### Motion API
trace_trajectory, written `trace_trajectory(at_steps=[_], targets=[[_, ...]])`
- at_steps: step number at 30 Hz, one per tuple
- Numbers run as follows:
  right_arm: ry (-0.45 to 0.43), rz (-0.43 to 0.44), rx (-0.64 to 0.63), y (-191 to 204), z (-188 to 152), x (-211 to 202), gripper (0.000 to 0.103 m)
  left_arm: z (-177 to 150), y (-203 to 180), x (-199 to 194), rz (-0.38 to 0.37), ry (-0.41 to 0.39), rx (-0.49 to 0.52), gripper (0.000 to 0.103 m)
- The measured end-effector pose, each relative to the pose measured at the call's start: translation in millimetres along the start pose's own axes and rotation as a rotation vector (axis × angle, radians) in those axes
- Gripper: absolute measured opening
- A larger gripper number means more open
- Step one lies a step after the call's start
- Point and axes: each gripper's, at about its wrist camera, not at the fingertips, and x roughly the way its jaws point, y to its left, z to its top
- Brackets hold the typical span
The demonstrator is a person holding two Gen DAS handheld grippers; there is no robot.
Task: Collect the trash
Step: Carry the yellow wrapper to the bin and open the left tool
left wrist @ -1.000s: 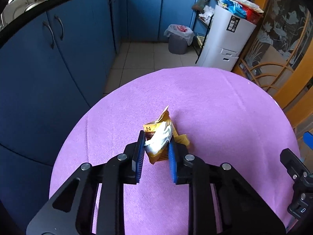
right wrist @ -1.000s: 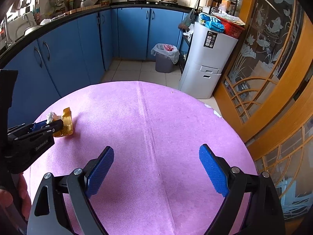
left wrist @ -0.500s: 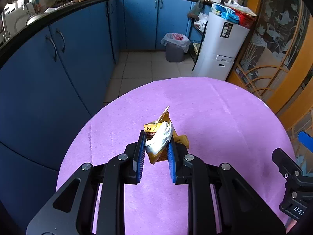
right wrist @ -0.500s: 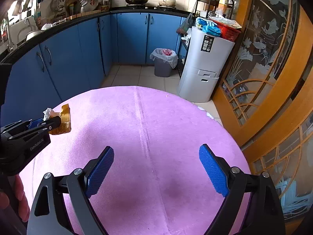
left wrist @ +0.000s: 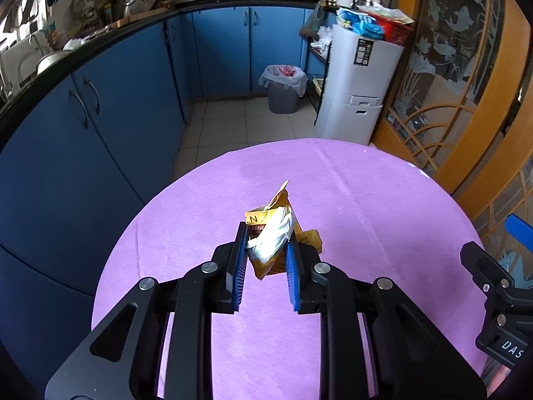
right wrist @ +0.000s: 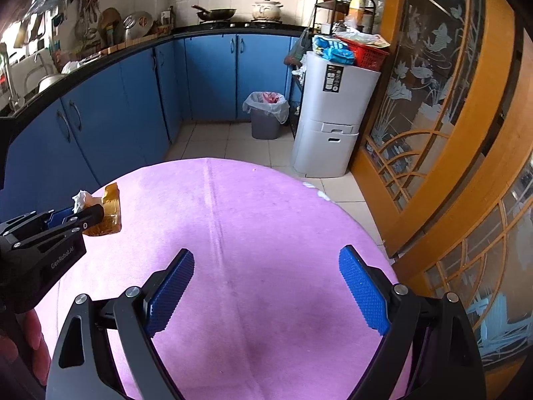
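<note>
Left wrist view: we note the left hand-held gripper (left wrist: 265,256) clamped narrow on a bundle of trash, i.e. a crumpled yellow-brown wrapper (left wrist: 266,215) w/ a wad of white tissue (left wrist: 273,236) pressed against it. Both blue pads bear on the bundle. It sits clear above the round table (left wrist: 366,206), which carries a purple cloth; we see no contact btwn wrapper and cloth. At far right edge, part of the right hand-held gripper (left wrist: 519,230) shows, one blue pad only. Beyond the table: blue cabinets (left wrist: 116,106), a grey bin (left wrist: 283,95) lined w/ a white bag on the tiled floor, a white unit (left wrist: 359,90) just beside it.

Right wrist view: we note the right hand-held gripper (right wrist: 266,286) w/ jaws wide apart, nothing btwn the pads, hanging over the purple table (right wrist: 266,216). At left, the left hand-held gripper (right wrist: 78,211) shows side-on, wrapper (right wrist: 108,213) and tissue (right wrist: 80,198) sticking out past its tips, over the table's left edge. Fingers (right wrist: 31,330) of a person show at lower left. Grey bin (right wrist: 266,116) stands on the floor, well apart from the table.
</note>
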Motion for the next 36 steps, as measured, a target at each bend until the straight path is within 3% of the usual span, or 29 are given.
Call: trace_trajectory(at_steps=[16,36], targets=[[-0.044,-0.018,0.15,-87.1,-21.6,-27.0,0.086,-0.2,-102.3,-25.0,-0.02,-0.028,0.165,0.022],[-0.01,-0.126,0.41,-245.3,-90.7,-36.5,0.086,-24.7,-305.1,-21.9,-0.118,-0.009,0.449,0.022]])
